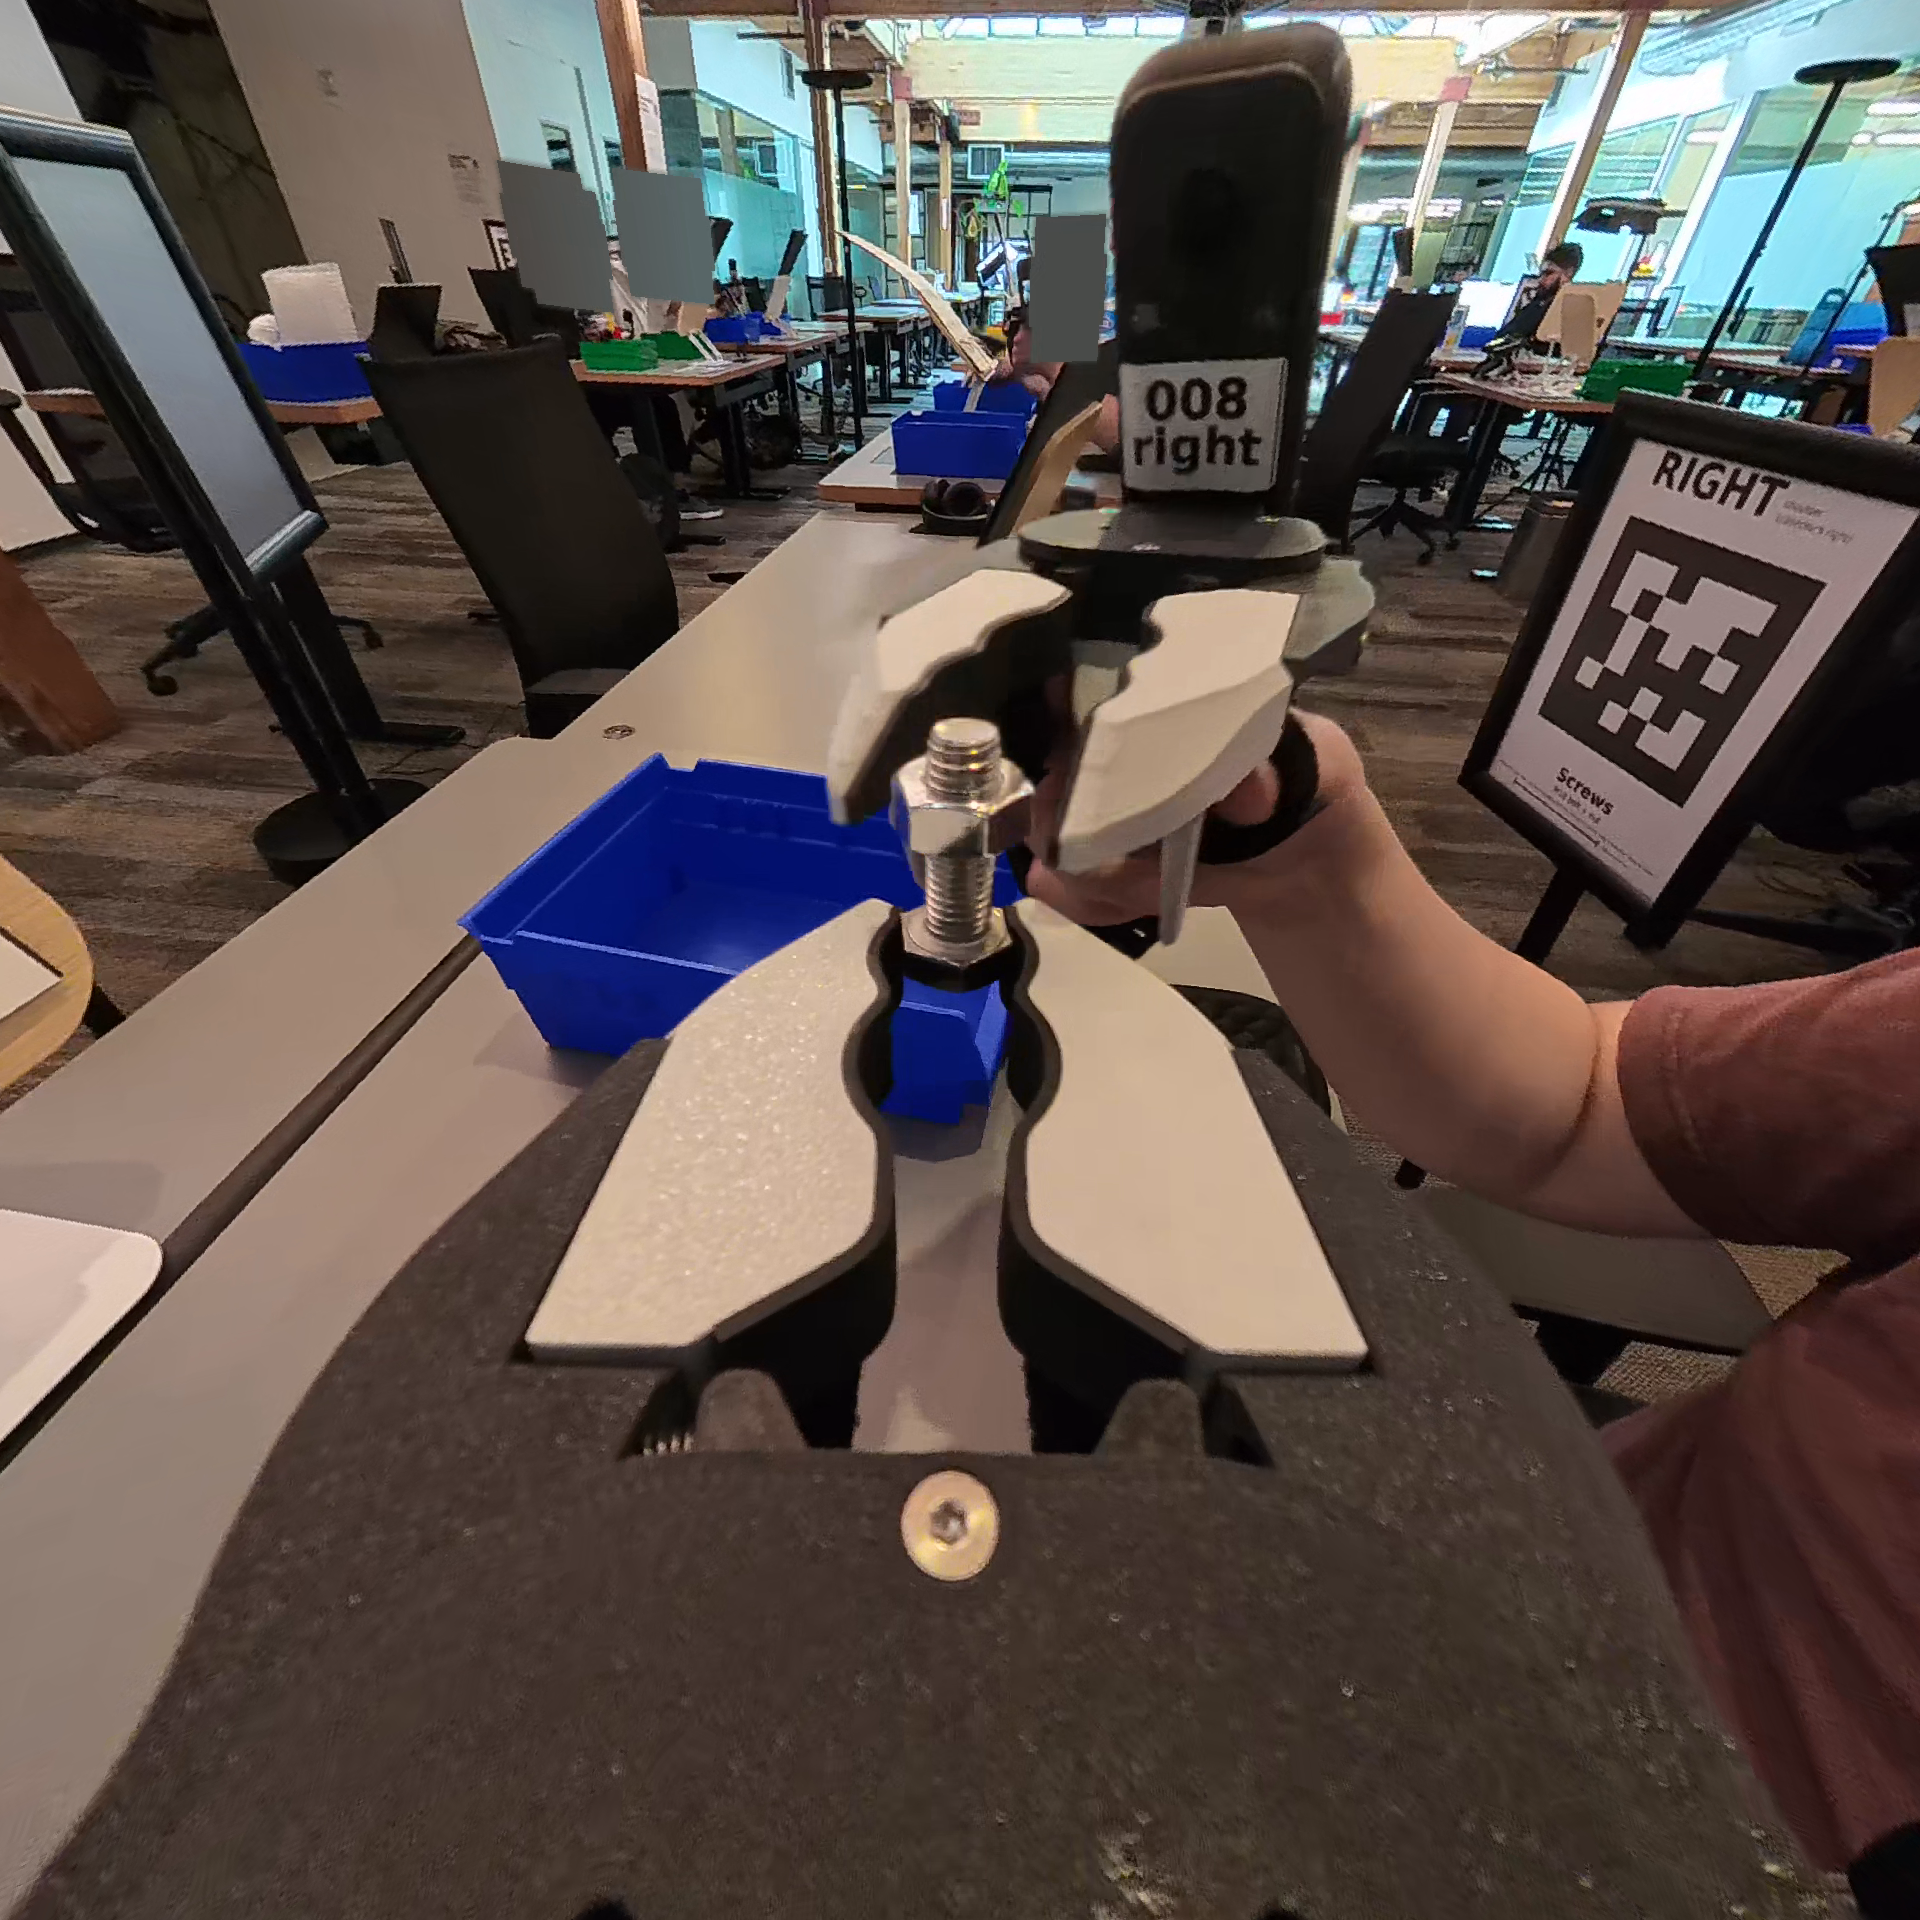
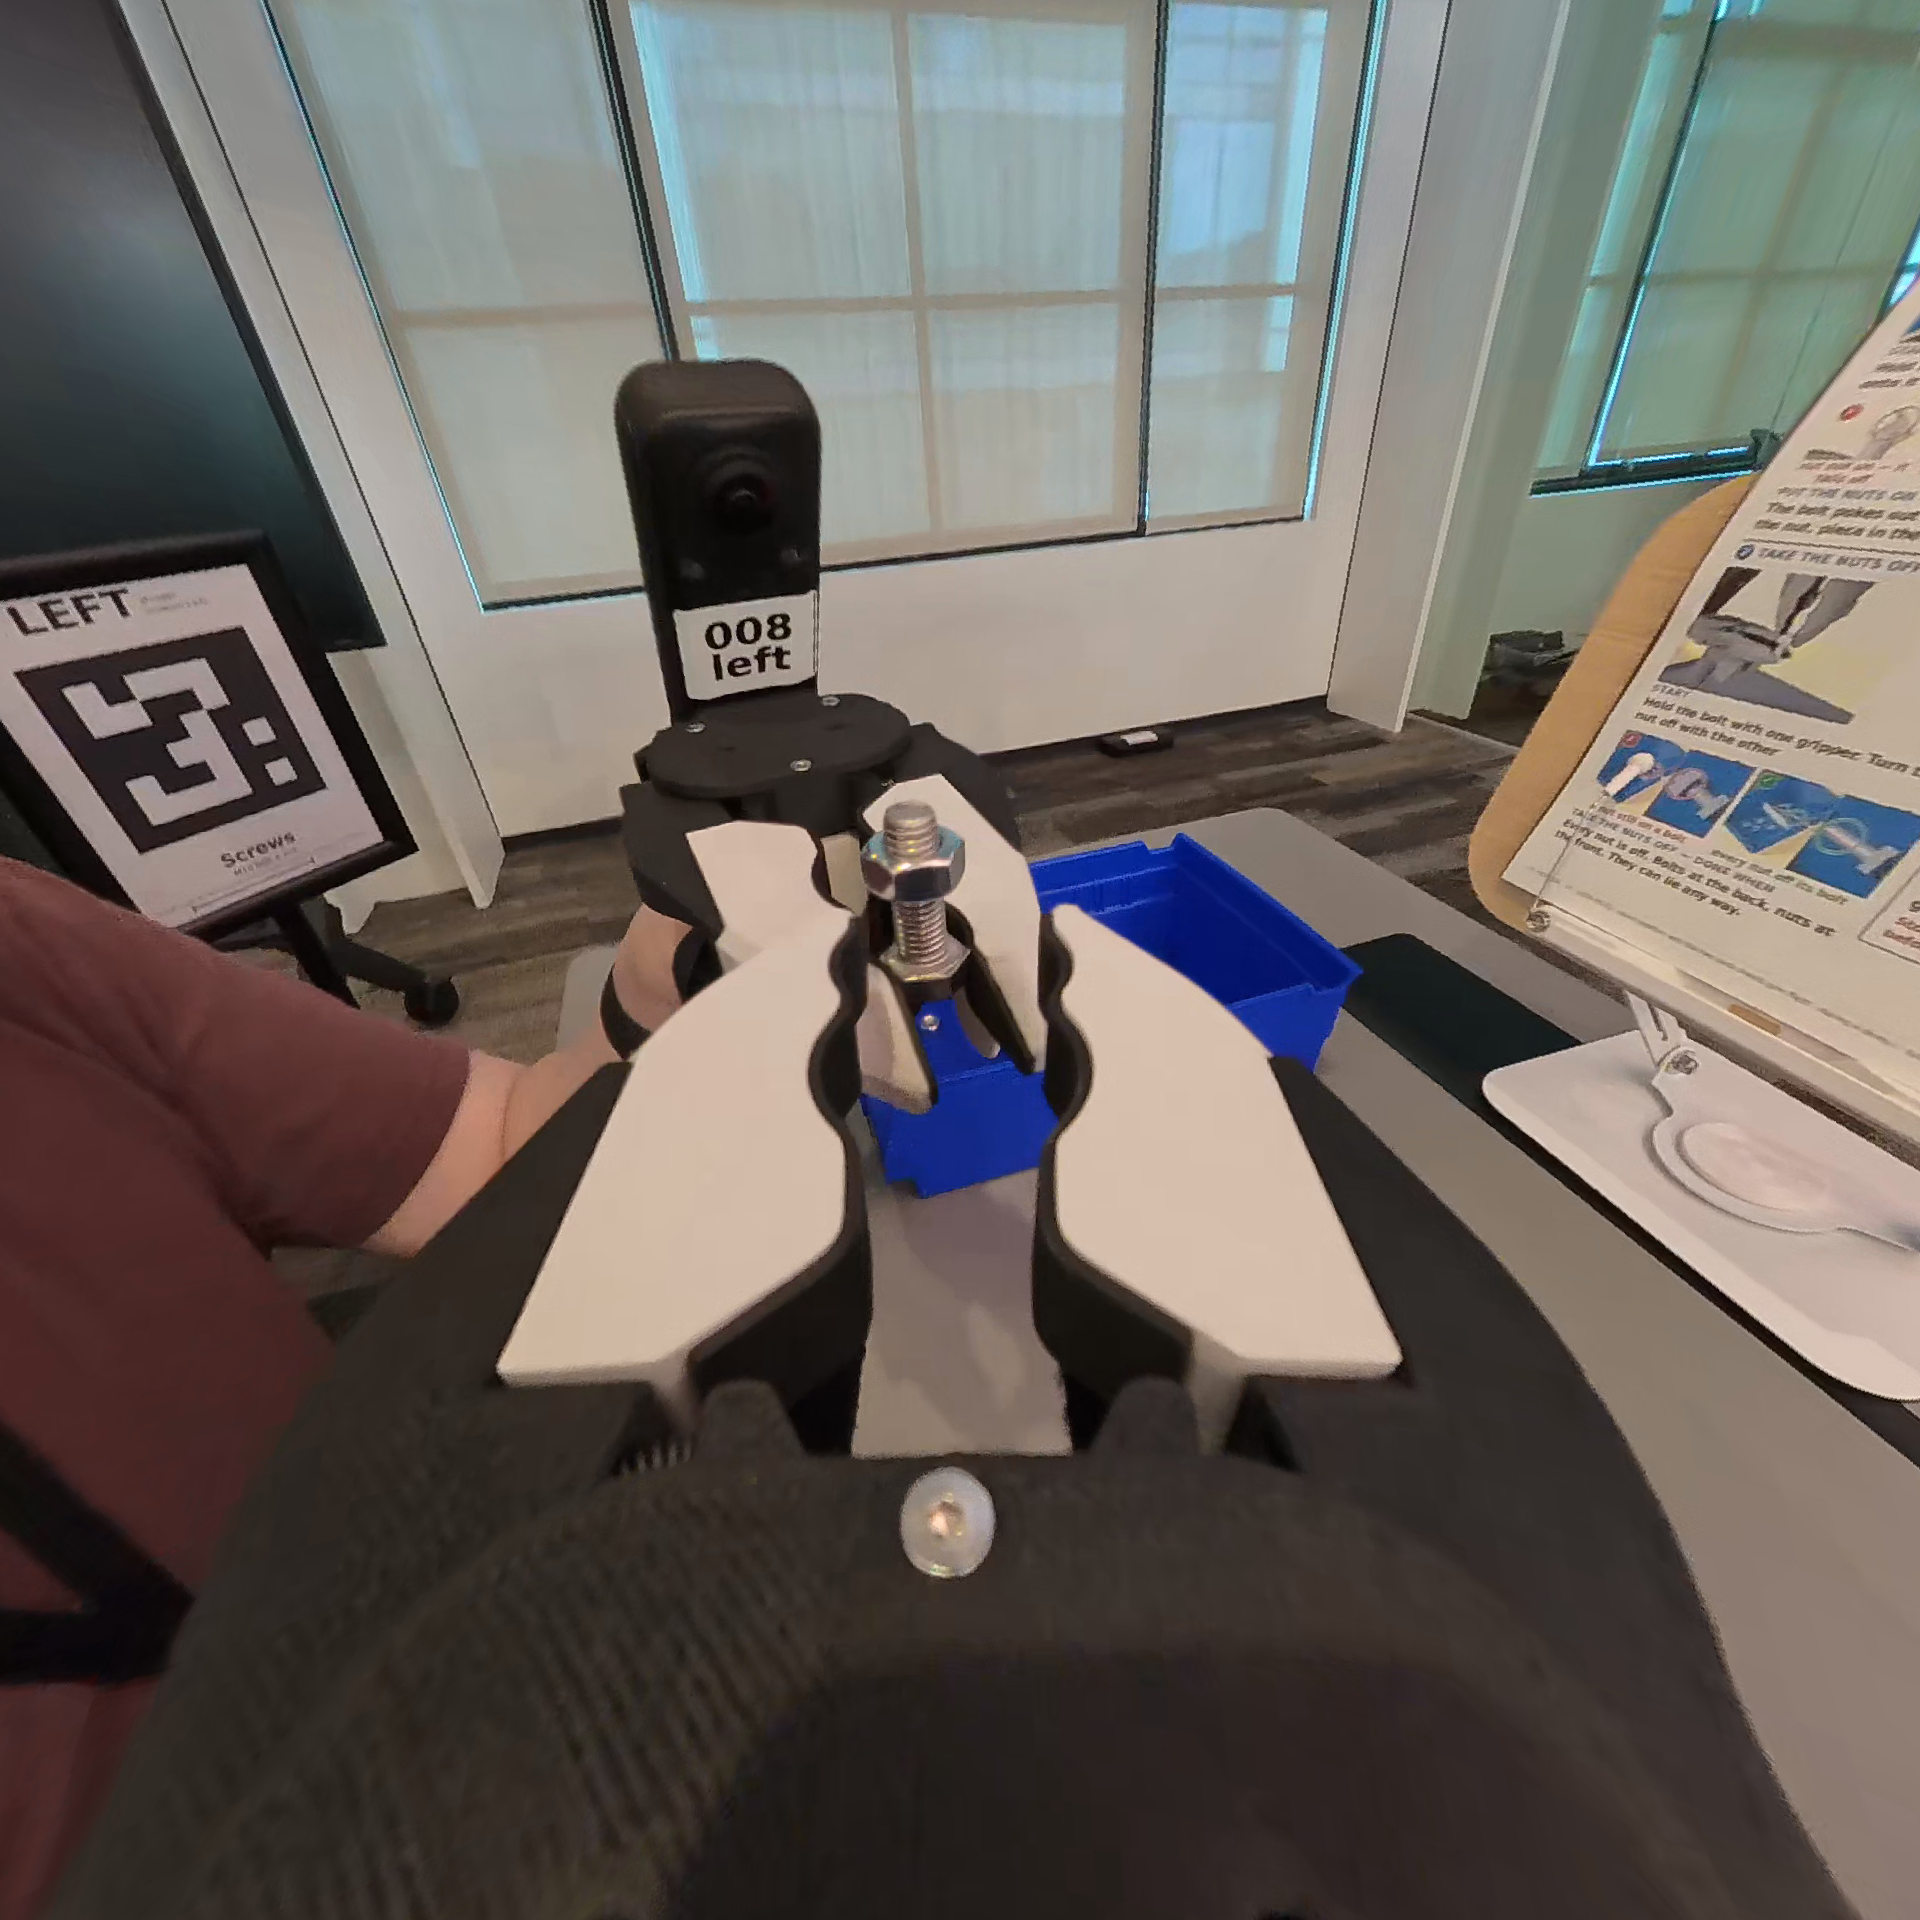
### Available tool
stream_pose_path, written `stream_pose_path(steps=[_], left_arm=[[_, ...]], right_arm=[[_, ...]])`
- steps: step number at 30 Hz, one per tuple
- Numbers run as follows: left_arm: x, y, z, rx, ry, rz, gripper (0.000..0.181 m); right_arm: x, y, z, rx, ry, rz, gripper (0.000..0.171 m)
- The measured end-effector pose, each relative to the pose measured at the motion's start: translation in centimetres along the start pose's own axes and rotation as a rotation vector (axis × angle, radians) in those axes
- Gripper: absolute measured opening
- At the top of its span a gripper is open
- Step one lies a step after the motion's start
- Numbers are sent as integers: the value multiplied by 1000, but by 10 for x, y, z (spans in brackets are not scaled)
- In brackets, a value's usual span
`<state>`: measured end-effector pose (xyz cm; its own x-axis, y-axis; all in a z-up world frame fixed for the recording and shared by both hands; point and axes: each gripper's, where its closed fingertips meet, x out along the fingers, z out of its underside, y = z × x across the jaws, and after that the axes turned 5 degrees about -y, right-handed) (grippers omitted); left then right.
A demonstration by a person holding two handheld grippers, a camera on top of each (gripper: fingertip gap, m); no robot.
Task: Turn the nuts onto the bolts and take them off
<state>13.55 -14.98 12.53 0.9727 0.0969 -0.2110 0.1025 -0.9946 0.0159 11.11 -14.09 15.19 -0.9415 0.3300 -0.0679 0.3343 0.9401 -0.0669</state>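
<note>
1. Left gripper [image 1: 954, 961] in my hand pinches the bolt [image 1: 961, 894] by its hex head, fingertips pressed against it from both sides.
2. Held this way, the bolt stands upright with its threaded end up, above the near corner of the blue bin [image 1: 665, 914].
3. One nut [image 1: 961, 816] sits on the thread near the top, a few turns of thread showing above it.
4. My right gripper [image 1: 951, 831] faces the left one from across the bolt, jaws spread, one fingertip on either side of the nut; whether they touch it I cannot tell.
5. From the right wrist view, the same bolt [image 2: 914, 925] rises between my right fingers [image 2: 727, 1122], with the nut [image 2: 914, 868] above their tips and the left gripper [image 2: 920, 997] behind it.
6. My right hand [image 1: 1226, 842] grips the handle under the right gripper, with a dark red sleeve [image 1: 1766, 1122] on the arm.
7. Both bin and grey table [image 1: 312, 1039] lie beneath the grippers.
8. Marker signs on stands sit at either side: one [image 1: 1683, 665] to the right, one [image 2: 177, 748] to the left.
9. An instruction sheet [image 2: 1745, 727] leans on a white stand [image 2: 1662, 1195] on the table.
</note>
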Motion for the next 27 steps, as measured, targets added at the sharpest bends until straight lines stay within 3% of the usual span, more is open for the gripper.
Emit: stream_pose_path(steps=[3, 5, 7, 11, 12, 14, 17, 20, 22, 27], left_arm=[[2, 3, 1, 3, -9, 12, 17], [3, 4, 2, 6, -14, 18, 17], [2, 4, -1, 22, 10, 17, 17], [-6, 0, 0, 28, -25, -15, 49], [-9, -3, 1, 35, -41, -38, 48], [-17, -8, 5, 45, -75, -67, 46], [-23, -13, 8, 4, -107, -76, 45], [-22, -14, 13, -8, -141, -75, 45], [-20, -15, 15, -11, -150, -76, 44], [-19, -13, 20, -7, -183, -75, 43]], right_arm=[[9, -3, 5, 1, -21, -35, 28], [11, -7, 6, 1, -18, -83, 10], [8, -7, 1, 20, 24, -100, 10], [-27, 24, -15, 39, 63, -6, 10], [-43, 45, -12, 58, 13, 70, 10], [-82, 109, 28, 177, -245, 301, 10], [-162, 197, 139, 539, -732, 691, 10], [-229, 226, 230, 724, -1164, 925, 10], [-250, 235, 262, 776, -1286, 985, 10], [-263, 247, 295, 867, -1316, 1042, 10]])
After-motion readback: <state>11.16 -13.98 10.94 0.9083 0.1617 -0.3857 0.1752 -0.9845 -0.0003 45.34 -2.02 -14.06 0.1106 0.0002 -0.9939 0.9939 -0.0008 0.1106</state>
